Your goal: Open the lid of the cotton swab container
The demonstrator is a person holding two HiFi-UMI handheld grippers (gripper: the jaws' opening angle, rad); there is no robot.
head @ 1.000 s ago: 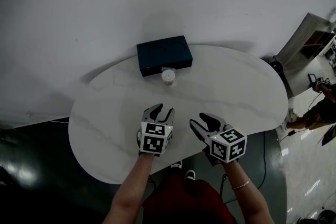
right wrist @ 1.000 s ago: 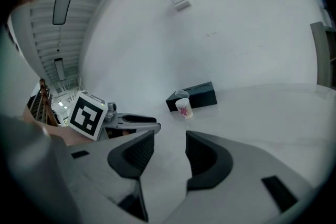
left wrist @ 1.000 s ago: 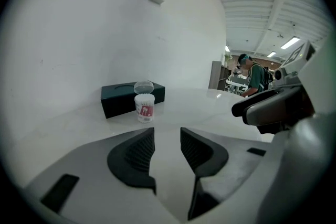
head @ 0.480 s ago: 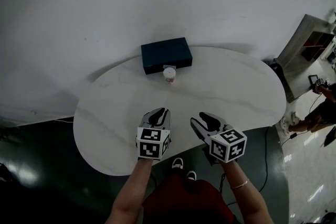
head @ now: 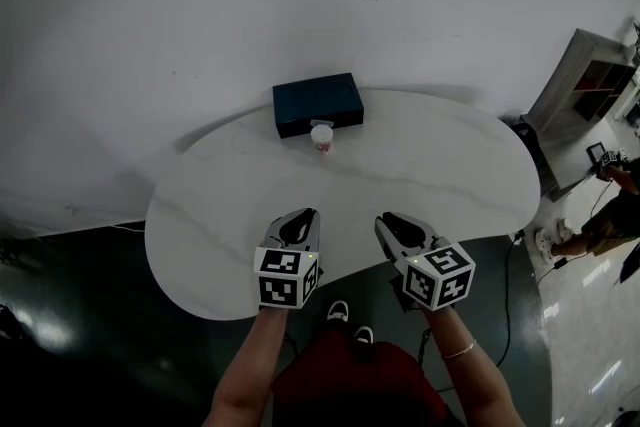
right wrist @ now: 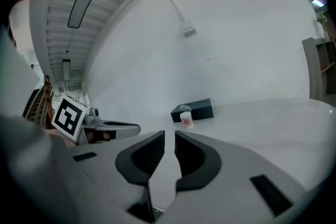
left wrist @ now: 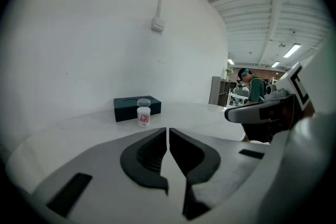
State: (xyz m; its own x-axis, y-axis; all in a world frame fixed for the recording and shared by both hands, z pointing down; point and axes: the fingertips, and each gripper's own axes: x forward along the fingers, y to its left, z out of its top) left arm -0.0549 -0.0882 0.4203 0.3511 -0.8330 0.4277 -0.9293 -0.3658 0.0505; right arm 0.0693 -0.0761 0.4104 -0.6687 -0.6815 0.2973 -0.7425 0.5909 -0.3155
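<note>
Left gripper (head: 305, 215) shut, right gripper (head: 388, 218) narrowed to a slit, both just closing on nothing; small clear-lidded cotton swab container (head: 321, 137) stands unheld, well beyond them, against dark rectangular box (head: 318, 103).

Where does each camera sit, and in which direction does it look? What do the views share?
Head view: on the person's head, looking steeply down at the table; forearms, left gripper, right gripper show.
Left gripper view: on the left gripper, looking along its shut jaws toward the cotton swab container; right gripper at right.
Right gripper view: on the right gripper, along its empty, slightly apart jaws, which have just been closing; left gripper at left.
Shared: container before dark box.
</note>
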